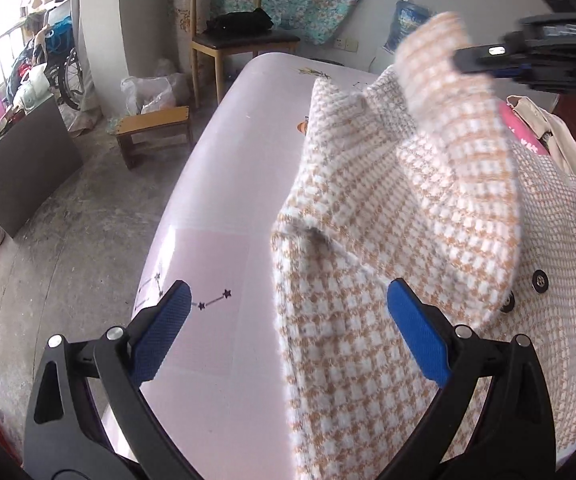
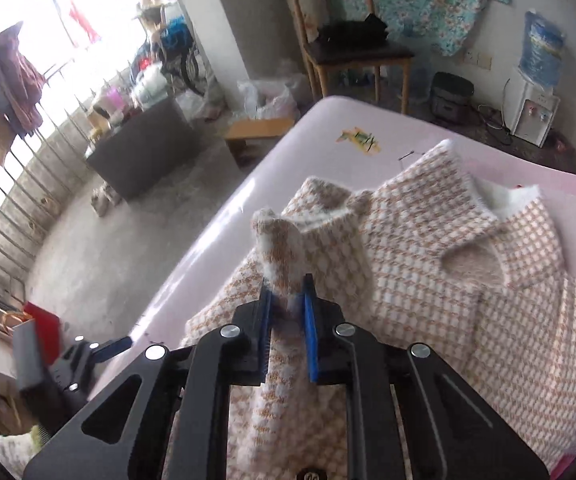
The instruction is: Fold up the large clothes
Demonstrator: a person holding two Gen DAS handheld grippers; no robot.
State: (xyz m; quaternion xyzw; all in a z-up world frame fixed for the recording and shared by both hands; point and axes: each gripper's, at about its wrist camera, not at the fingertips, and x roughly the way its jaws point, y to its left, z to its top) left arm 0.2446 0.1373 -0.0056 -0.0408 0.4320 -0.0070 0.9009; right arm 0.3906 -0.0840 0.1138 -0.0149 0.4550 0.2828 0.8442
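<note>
A beige-and-white houndstooth coat lies on a pale pink bed; it also shows in the right wrist view. My left gripper is open and empty, low over the coat's left edge. My right gripper is shut on the coat's sleeve and holds it lifted above the body of the coat. In the left wrist view the right gripper shows at the upper right with the sleeve hanging from it. The left gripper shows at lower left in the right wrist view.
A wooden chair with a black item stands beyond the bed, a low wooden stool and plastic bags beside it. A dark box stands by the window rail. A water dispenser stands at the wall. Pink fabric lies at the right.
</note>
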